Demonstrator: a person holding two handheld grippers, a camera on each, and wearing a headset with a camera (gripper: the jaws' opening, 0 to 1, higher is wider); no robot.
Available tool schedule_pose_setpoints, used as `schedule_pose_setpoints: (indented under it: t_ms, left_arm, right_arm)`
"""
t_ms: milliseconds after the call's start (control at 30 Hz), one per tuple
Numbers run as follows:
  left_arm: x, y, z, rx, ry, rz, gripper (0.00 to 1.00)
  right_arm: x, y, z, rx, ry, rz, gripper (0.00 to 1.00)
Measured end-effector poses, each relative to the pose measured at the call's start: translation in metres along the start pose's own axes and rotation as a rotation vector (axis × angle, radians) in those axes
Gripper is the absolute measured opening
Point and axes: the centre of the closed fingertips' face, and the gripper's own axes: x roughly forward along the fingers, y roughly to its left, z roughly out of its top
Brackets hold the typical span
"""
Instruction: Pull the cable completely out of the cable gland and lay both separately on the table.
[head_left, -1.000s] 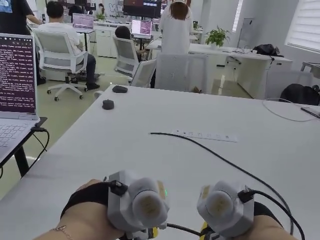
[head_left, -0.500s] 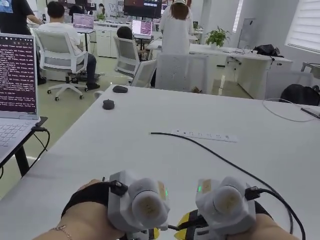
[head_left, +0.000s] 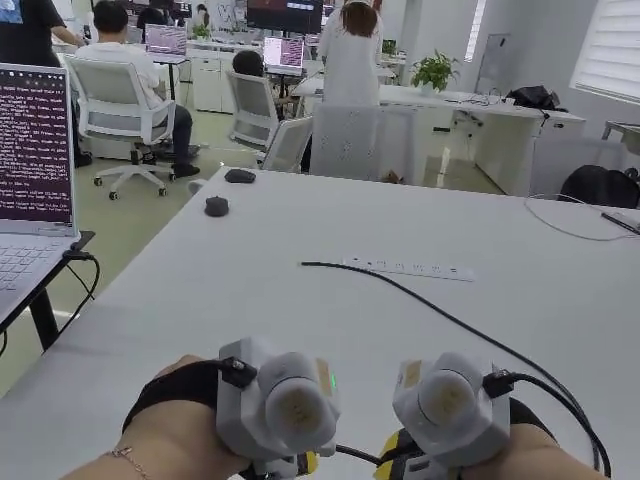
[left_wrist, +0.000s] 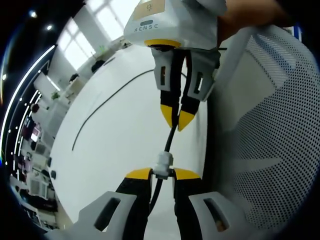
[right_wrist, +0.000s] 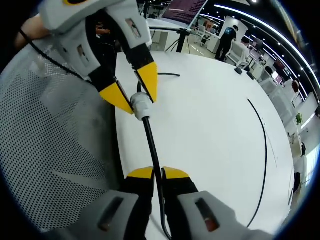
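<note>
Where the table reaches its near edge, the left gripper clamps the white gland, its jaws nearly closed around the fitting. Facing it, the right gripper pinches the black cable just beside the gland, jaws almost together. The cable passes through the gland, held above the table. A long black run lies across the table toward the far left.
</note>
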Motion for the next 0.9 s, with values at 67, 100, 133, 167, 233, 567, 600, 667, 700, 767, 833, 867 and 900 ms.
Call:
schedule_pose_setpoints:
  t_ms: [67, 100, 133, 167, 233, 567, 600, 667, 700, 767, 833, 867, 900]
  left_arm:
    - [0.000, 0.000, -0.001, -0.002, 0.001, 0.000, 0.16]
    - [0.000, -0.001, -0.001, 0.000, 0.002, 0.000, 0.16]
    - [0.000, -0.001, -0.001, 0.002, 0.003, -0.003, 0.16]
    - [0.000, -0.002, -0.001, 0.003, 0.003, -0.004, 0.16]
    - [0.000, -0.002, -0.001, 0.008, 0.005, -0.004, 0.16]
    - [-0.001, -0.002, 0.000, 0.013, -0.002, -0.004, 0.16]
    - [-0.001, -0.002, 0.001, 0.016, -0.006, -0.003, 0.16]
    - [-0.001, -0.002, 0.002, 0.016, -0.012, -0.003, 0.16]
    - [-0.001, -0.002, 0.003, 0.013, -0.014, -0.003, 0.16]
    - [-0.001, -0.003, 0.003, 0.012, -0.016, -0.004, 0.16]
    - [-0.001, -0.003, 0.004, 0.012, -0.016, -0.002, 0.16]
    - [-0.001, -0.003, 0.004, 0.013, -0.014, -0.001, 0.16]
    - [-0.001, -0.002, 0.002, 0.016, -0.008, 0.002, 0.16]
  right_arm:
    - [0.001, -0.001, -0.006, 0.010, 0.024, -0.006, 0.04]
    - [0.001, -0.001, -0.008, 0.010, 0.035, -0.006, 0.04]
    - [0.001, -0.001, -0.010, 0.007, 0.044, -0.005, 0.04]
    - [0.001, 0.000, -0.011, 0.006, 0.049, -0.006, 0.05]
    - [0.001, -0.001, -0.010, 0.002, 0.053, -0.012, 0.11]
    - [-0.007, 0.013, 0.034, -0.041, -0.148, 0.036, 0.12]
    - [-0.007, 0.013, 0.035, -0.045, -0.153, 0.036, 0.10]
    - [-0.007, 0.013, 0.034, -0.057, -0.148, 0.033, 0.04]
    - [-0.007, 0.012, 0.034, -0.051, -0.149, 0.029, 0.04]
    - [-0.006, 0.011, 0.033, -0.041, -0.149, 0.031, 0.04]
    - [-0.006, 0.009, 0.030, -0.041, -0.137, 0.019, 0.04]
    - [-0.006, 0.009, 0.029, -0.040, -0.132, 0.017, 0.04]
    - [-0.005, 0.007, 0.026, -0.038, -0.116, 0.011, 0.04]
